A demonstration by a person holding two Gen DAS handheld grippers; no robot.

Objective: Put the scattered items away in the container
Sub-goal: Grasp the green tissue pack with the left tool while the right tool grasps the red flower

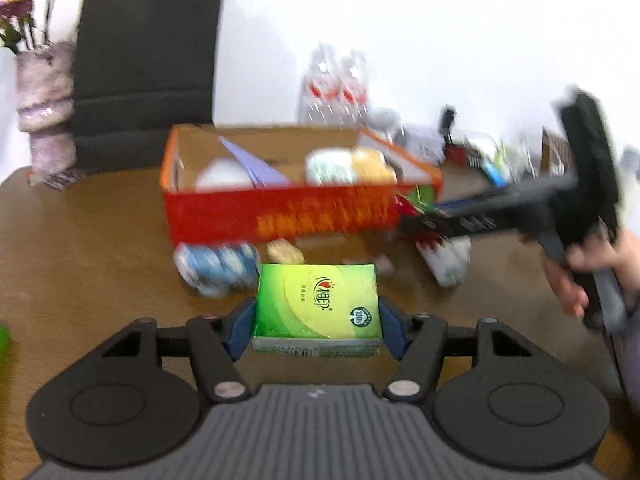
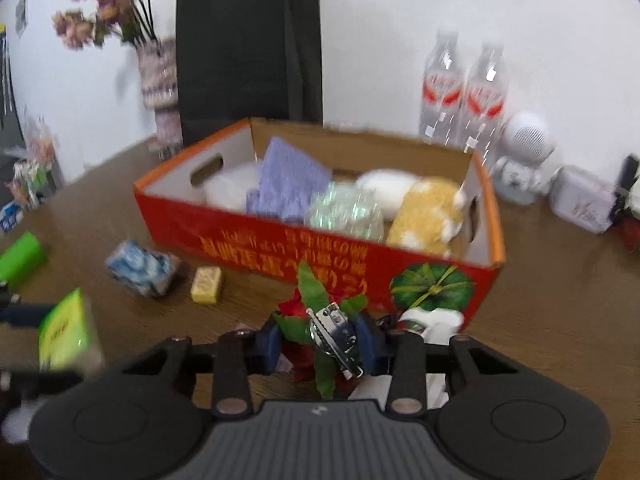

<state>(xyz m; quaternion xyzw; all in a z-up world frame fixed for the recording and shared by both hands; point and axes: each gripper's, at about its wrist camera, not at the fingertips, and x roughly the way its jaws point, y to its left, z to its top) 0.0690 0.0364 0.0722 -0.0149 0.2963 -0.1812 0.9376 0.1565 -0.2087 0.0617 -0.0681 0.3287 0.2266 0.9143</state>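
two water bottles (image 2: 462,92), one red box (image 2: 320,248), two claws (image 2: 320,338)

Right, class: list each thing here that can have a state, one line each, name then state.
Left gripper: shut on the green tissue pack.
Right gripper: shut on the red artificial flower.
Red box: open-topped, partly filled.
Yellow soap bar: on the table, outside the box.

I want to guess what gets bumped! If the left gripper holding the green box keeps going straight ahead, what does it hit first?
Probably the small yellow block on the table, just past the green box held in the left gripper. The red cardboard box stands right behind it. Depth is hard to judge, so the blue-and-white packet might get clipped too.
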